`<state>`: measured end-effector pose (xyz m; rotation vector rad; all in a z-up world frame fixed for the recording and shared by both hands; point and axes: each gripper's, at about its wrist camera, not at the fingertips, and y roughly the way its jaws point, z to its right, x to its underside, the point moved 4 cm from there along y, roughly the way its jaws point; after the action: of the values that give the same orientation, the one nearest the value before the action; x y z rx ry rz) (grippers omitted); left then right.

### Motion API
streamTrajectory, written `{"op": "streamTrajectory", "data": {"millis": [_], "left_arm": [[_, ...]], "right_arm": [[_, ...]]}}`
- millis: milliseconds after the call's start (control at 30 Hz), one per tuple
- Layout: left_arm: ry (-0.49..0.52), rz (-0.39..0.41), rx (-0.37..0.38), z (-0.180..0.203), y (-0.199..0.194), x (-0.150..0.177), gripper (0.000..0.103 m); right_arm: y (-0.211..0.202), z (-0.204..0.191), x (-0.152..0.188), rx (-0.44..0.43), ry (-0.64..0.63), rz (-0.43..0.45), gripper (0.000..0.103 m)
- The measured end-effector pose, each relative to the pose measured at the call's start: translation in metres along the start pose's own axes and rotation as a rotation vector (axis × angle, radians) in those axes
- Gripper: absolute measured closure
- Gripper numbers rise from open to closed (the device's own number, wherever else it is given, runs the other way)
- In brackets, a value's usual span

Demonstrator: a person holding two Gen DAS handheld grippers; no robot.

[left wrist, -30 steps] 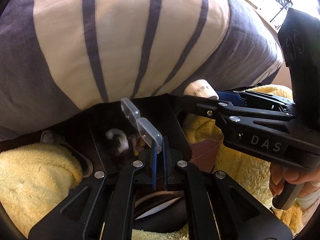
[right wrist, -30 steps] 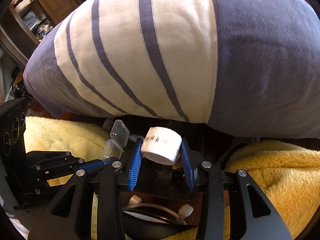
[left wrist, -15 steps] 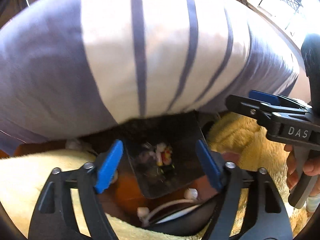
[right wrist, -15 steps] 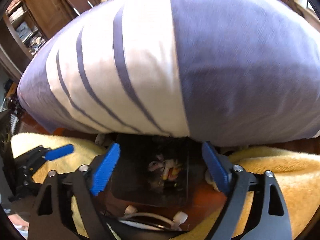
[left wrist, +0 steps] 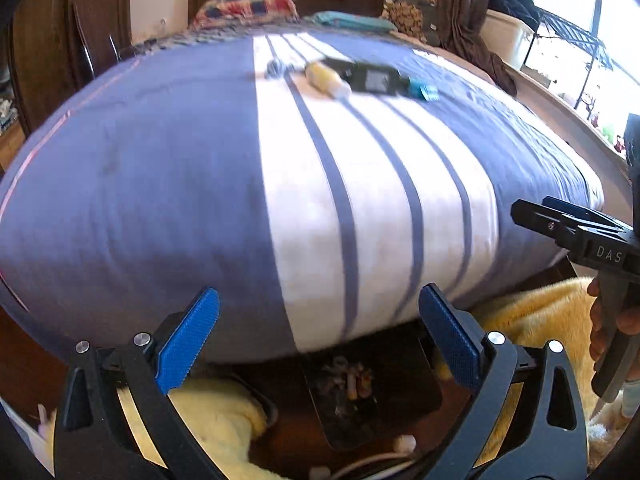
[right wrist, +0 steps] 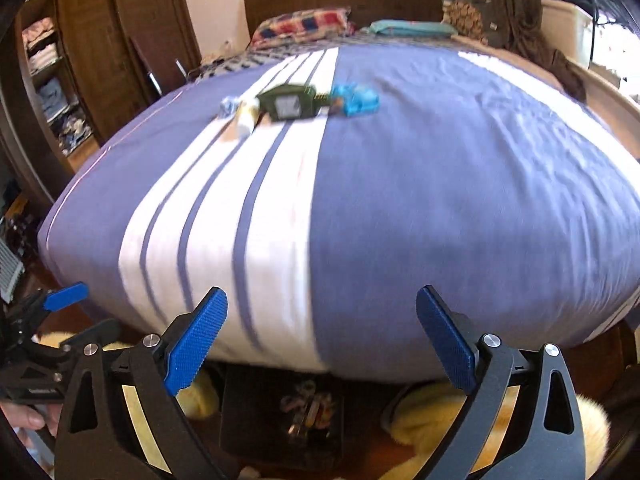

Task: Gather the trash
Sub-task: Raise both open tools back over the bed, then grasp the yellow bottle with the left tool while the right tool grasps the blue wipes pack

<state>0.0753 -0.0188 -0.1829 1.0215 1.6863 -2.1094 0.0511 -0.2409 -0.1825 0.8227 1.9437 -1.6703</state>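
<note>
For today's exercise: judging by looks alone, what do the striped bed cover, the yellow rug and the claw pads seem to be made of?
Bed cover: woven cloth, probably cotton, matte with soft creases. Yellow rug: fluffy pile, plush or fleece. Claw pads: blue, fine dotted texture, likely rubber or plastic.

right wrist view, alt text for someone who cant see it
Open right gripper, its fingers opening with nothing between them, above a black bin of trash at the foot of a striped bed. Small items lie further up the bedspread.
</note>
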Motion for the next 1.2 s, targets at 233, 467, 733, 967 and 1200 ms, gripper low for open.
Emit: {"op": "streamTrajectory", "data": {"millis": [233, 467, 733, 967, 1200], "left_arm": [[0.007, 0.043, -0.032, -0.010, 0.019, -0.053, 0.008], [0.007, 0.033, -0.026, -0.008, 0.060, -0.103, 0.008], [0.027, -0.009, -0.025, 0.006, 0.116, -0.152, 0.009], [-0.017, -0.034, -0.047, 0.000, 0.154, -0.186, 0.020], [-0.038, -0.064, -0.055, -0.010, 0.184, -0.209, 0.032]], "right_arm": [[0.016, 0.018, -0.048, 0.046, -0.003, 0.044, 0.007], [0.062, 0.032, -0.092, 0.118, -0.033, 0.008, 0.007], [0.105, 0.038, -0.129, 0.144, -0.044, -0.039, 0.019], [0.137, 0.034, -0.150, 0.156, -0.082, -0.074, 0.024], [0.161, 0.029, -0.173, 0.157, -0.088, -0.081, 0.028]]}}
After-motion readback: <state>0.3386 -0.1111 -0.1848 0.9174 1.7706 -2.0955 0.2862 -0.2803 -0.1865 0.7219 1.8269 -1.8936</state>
